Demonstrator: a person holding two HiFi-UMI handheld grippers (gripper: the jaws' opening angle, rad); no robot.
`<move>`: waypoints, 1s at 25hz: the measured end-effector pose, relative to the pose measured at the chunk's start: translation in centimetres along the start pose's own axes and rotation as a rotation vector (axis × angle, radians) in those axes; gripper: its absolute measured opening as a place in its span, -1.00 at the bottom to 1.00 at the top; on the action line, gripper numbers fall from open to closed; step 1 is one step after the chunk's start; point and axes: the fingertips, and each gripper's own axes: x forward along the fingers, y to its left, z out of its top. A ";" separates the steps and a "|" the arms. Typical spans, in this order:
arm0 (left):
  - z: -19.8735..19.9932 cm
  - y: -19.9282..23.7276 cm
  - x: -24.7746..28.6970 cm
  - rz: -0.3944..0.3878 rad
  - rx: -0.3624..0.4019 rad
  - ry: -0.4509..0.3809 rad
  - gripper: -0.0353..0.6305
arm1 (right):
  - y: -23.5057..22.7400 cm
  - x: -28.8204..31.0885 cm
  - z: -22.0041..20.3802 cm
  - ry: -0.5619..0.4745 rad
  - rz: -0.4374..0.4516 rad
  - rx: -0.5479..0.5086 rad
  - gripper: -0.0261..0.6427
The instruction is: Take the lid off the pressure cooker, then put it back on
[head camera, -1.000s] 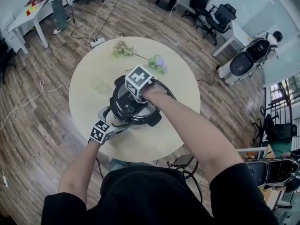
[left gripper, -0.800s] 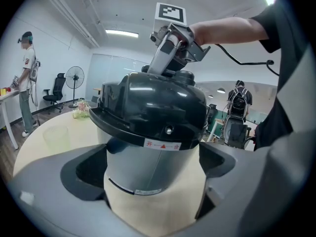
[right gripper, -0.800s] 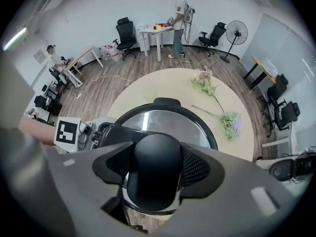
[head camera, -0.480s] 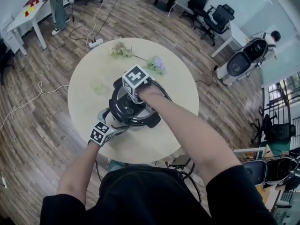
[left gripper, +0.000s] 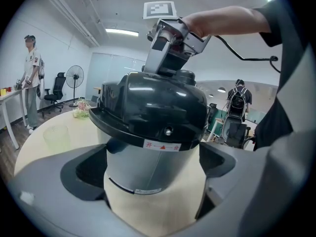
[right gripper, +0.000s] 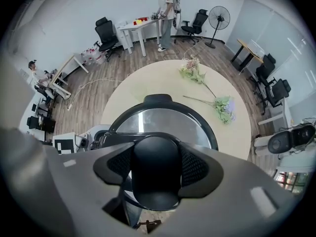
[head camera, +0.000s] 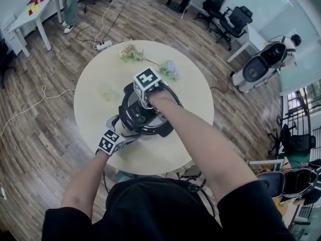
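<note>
The pressure cooker (head camera: 150, 127) stands in the middle of the round table (head camera: 188, 97). Its black lid (left gripper: 148, 107) sits on the silver body (left gripper: 148, 164). From above, my right gripper (head camera: 145, 102) points straight down and is shut on the lid's black handle (right gripper: 157, 184); its pads (right gripper: 117, 171) press on both sides. My left gripper (head camera: 125, 133) comes in from the near side, low on the table. Its wide jaws are shut on the silver body, which fills the gap between them. In the right gripper view the left gripper (right gripper: 74, 142) shows beside the lid (right gripper: 158, 118).
Two bunches of flowers (head camera: 133, 51) (head camera: 169, 68) lie on the far half of the table, and a clear cup (head camera: 106, 92) stands left of the cooker. A white desk (head camera: 30, 14), office chairs (head camera: 235, 16) and people are farther off on the wood floor.
The right gripper has twisted a little about its own axis on the lid handle. The left gripper and the cooker body have stayed where they were.
</note>
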 end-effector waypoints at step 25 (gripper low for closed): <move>0.2 -0.2 0.7 -0.006 0.016 0.013 0.85 | -2.4 0.3 -0.6 0.015 -0.008 0.433 -0.06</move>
